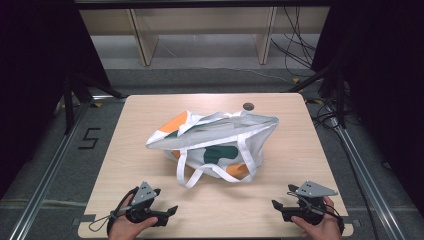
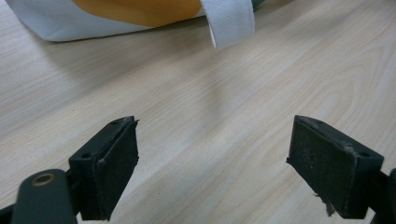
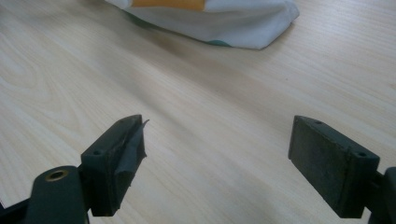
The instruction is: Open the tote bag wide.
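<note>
- a white fabric tote bag with orange and dark green patches [image 1: 215, 142] lies slumped on its side at the middle of the pale wood-grain table [image 1: 140, 112], its mouth gaping toward the far right corner, apparently laid out for handling.
- one white strap [image 1: 190, 172] loops out toward the near edge, the easiest part to grab.
- the left gripper [image 1: 167, 212] rests near the near-left corner, jaws spread and empty, well apart from the bag.
- the right gripper [image 1: 280, 206] sits by the near-right corner, jaws likewise spread, holding nothing.
- a small dark round disc [image 1: 248, 106] lies by the far edge.

Bag [image 1: 212, 142] mid-table [image 1: 150, 210], seemingly on its side, grippers nearer.
</note>
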The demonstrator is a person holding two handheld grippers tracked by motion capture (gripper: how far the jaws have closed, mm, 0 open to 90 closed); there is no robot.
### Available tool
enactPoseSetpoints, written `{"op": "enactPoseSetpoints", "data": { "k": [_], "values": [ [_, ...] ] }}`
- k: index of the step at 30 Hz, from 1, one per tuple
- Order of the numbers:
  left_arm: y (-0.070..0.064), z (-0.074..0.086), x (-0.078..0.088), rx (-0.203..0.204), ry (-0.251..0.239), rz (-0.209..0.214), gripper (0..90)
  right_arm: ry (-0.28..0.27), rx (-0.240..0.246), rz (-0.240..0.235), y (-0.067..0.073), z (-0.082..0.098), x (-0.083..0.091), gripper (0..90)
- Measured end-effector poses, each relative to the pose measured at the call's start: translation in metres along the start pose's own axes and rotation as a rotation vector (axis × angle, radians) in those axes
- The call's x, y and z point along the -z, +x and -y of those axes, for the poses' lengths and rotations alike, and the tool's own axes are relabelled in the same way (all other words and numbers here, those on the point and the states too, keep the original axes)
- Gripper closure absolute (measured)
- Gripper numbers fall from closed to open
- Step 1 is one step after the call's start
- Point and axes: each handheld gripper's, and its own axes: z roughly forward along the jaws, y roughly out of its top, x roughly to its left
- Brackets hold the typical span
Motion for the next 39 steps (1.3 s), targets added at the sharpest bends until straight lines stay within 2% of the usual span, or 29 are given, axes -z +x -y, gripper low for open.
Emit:
{"op": "enactPoseSetpoints", "data": {
  "k": [3,4,6,9,10,11,12,14,15,16,18,19,20,22,23,24,25,26,28,29,30,31,32,33,34,35,37,38,39],
  "values": [
    [0.000,0.000,0.000,-0.003,-0.001,-0.004,15.4,-0.001,0.001,-0.017,0.000,0.000,-0.001,19.5],
    [-0.001,0.000,-0.001,0.014,-0.013,0.001,15.8,0.003,0.005,-0.003,0.000,0.000,0.000,19.5],
    [0.000,0.000,-0.001,-0.006,0.003,-0.009,15.9,0.002,0.009,-0.005,0.000,0.000,0.000,19.5],
    [0.000,0.000,-0.001,-0.001,-0.006,-0.012,15.9,0.005,0.010,-0.005,0.000,0.000,0.000,19.5],
    [-0.001,0.000,-0.001,0.005,-0.014,-0.005,15.9,-0.001,0.029,-0.004,-0.002,0.000,0.000,19.5],
    [0.001,0.000,0.000,-0.017,-0.001,0.000,15.6,-0.011,0.027,-0.004,-0.002,0.000,0.000,18.7],
    [0.001,-0.001,0.000,-0.015,-0.001,-0.001,15.6,-0.016,0.031,-0.014,-0.003,0.000,-0.001,17.9],
    [0.001,-0.001,0.000,-0.017,-0.003,-0.001,15.6,-0.010,0.027,-0.004,-0.002,0.000,-0.001,16.7],
    [0.001,-0.001,0.000,-0.024,0.004,-0.013,15.6,-0.013,0.032,-0.006,-0.002,-0.001,-0.001,16.4],
    [0.001,-0.001,0.000,-0.018,-0.004,0.004,15.6,-0.014,0.034,-0.010,-0.002,-0.001,-0.001,16.4],
    [0.000,-0.001,0.000,-0.015,-0.005,0.002,15.6,-0.016,0.036,-0.011,-0.002,-0.001,-0.002,16.4],
    [0.000,-0.001,0.000,-0.007,-0.001,0.006,15.6,-0.035,0.066,-0.020,-0.005,-0.002,-0.004,16.4],
    [-0.001,-0.002,-0.001,0.000,-0.008,0.012,15.9,-0.016,0.037,-0.018,-0.003,-0.002,-0.003,16.4],
    [-0.001,-0.003,-0.001,0.000,-0.021,0.016,18.8,-0.033,0.051,-0.009,-0.005,-0.004,-0.002,16.4],
    [-0.001,-0.004,0.000,0.000,-0.011,0.017,21.1,-0.033,0.035,-0.006,-0.004,-0.005,-0.002,16.6],
    [0.000,-0.005,0.000,0.005,-0.018,0.023,23.0,-0.039,0.060,-0.010,-0.006,-0.006,-0.002,17.6],
    [0.000,-0.005,0.000,0.005,-0.018,0.023,24.0,-0.027,0.047,-0.013,-0.006,-0.007,-0.001,19.8],
    [-0.001,-0.007,-0.001,0.019,-0.028,0.028,27.1,-0.046,0.073,-0.009,-0.008,-0.008,-0.002,22.2],
    [0.000,-0.008,0.000,0.012,-0.027,0.036,31.7,-0.043,0.054,-0.011,-0.007,-0.011,-0.002,25.6],
    [0.000,-0.011,0.001,-0.005,-0.050,0.037,34.4,-0.034,0.059,-0.022,-0.009,-0.013,-0.001,27.5],
    [0.001,-0.013,0.005,-0.033,-0.018,0.032,37.9,-0.058,0.069,-0.023,-0.010,-0.015,-0.002,30.7],
    [0.001,-0.013,0.005,-0.033,-0.018,0.032,41.7,-0.058,0.069,-0.023,-0.010,-0.015,-0.002,30.7],
    [-0.001,-0.016,0.006,-0.019,-0.047,0.039,47.4,-0.076,0.098,-0.012,-0.012,-0.020,0.002,35.8],
    [0.000,-0.017,0.007,-0.039,-0.045,0.042,51.2,-0.083,0.094,-0.015,-0.012,-0.022,0.002,39.1],
    [0.000,-0.018,0.008,-0.041,-0.055,0.048,56.4,-0.082,0.091,-0.026,-0.011,-0.024,0.004,43.0],
    [0.002,-0.021,0.010,-0.065,-0.065,0.051,61.7,-0.087,0.070,-0.030,-0.009,-0.026,0.006,44.1],
    [0.003,-0.024,0.011,-0.064,-0.073,0.054,70.2,-0.119,0.100,-0.027,-0.011,-0.032,0.007,50.9],
    [0.006,-0.029,0.011,-0.048,-0.105,0.058,74.5,-0.127,0.100,-0.035,-0.010,-0.035,0.007,54.2],
    [0.009,-0.034,0.012,-0.075,-0.101,0.059,77.6,-0.134,0.100,-0.045,-0.010,-0.039,0.007,57.6]
  ]
}}
